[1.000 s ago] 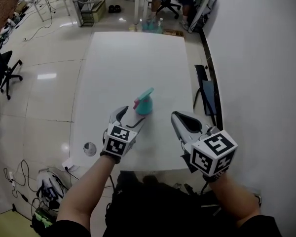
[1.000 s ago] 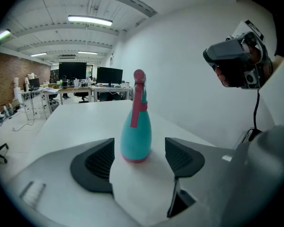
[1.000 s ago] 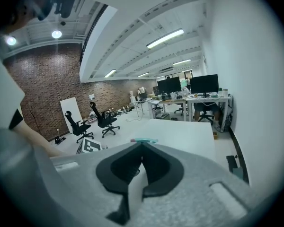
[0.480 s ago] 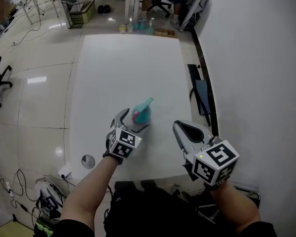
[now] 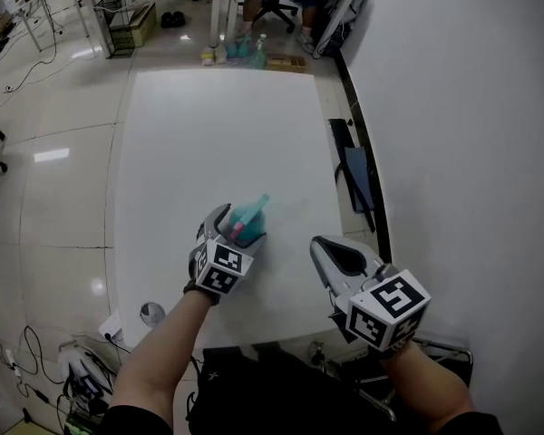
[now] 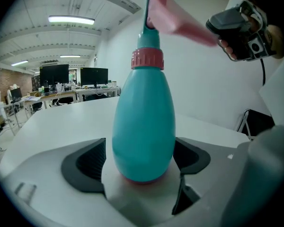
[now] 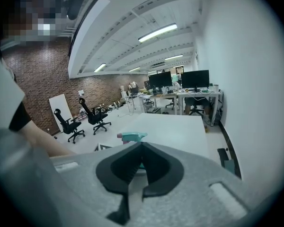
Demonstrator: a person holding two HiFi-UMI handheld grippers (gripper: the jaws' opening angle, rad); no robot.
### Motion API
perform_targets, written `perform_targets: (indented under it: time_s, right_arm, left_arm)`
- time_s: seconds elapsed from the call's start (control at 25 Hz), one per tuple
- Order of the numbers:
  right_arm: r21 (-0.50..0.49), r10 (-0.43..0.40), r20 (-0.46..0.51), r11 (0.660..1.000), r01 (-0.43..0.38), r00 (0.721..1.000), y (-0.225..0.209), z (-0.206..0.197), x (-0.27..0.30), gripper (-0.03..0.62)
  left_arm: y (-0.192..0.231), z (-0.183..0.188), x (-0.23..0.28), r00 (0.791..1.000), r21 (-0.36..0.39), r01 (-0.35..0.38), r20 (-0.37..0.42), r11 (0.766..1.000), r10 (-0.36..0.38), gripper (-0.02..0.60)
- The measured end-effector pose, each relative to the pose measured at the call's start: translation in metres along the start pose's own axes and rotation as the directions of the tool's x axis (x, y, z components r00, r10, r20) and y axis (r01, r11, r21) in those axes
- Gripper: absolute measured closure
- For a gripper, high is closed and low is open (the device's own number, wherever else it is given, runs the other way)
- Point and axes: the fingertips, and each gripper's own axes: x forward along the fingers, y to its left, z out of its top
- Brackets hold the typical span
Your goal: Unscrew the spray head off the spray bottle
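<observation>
A teal spray bottle [image 5: 247, 216] stands upright near the front of the white table [image 5: 208, 125]. It has a pink collar [image 6: 147, 59] and a pink trigger [image 6: 180, 25] under its teal head. My left gripper [image 5: 235, 228] is open around the bottle's fat lower body [image 6: 143, 126]; its dark pads [image 6: 87, 162] flank the bottle closely, and I see no squeeze. My right gripper [image 5: 329, 254] hovers shut and empty at the right, a short way from the bottle. In the right gripper view the spray head [image 7: 131, 136] peeks just above the shut jaws of my right gripper [image 7: 141, 150].
A white wall runs along the table's right edge, with a dark folded frame [image 5: 354, 175] leaning in the gap. Desks with monitors and office chairs [image 7: 92, 119] stand beyond the table's far end. A round floor socket [image 5: 150, 313] lies at the lower left.
My left gripper has slid forward so its jaws now straddle the bottle, and they stand wider than before. The right gripper has kept its place, shut.
</observation>
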Motion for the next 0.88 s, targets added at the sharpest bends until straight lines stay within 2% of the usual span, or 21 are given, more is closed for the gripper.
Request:
perform_targets:
  time_s: [0.16,0.52,0.88]
  right_arm:
    - [0.002,-0.003,-0.013,1.000,0.003,1.000,-0.003,-0.003,-0.002,0.603]
    - [-0.012,0.009,-0.002,1.000,-0.009,1.000,-0.001,0.005,-0.006,0.603]
    - [-0.040,0.066,0.043,0.997,-0.064,0.997,0.009,0.017,-0.012,0.603]
  left_arm:
    - [-0.002,0.006,0.004,1.000,0.028,0.003,0.007,1.000,-0.003,0.169]
    - [-0.005,0.011,-0.012,0.999,0.129,0.012,-0.047,0.992,-0.006,0.167]
    - [0.001,0.022,-0.050,0.987,0.315,-0.035,-0.140,0.948,0.083,0.175]
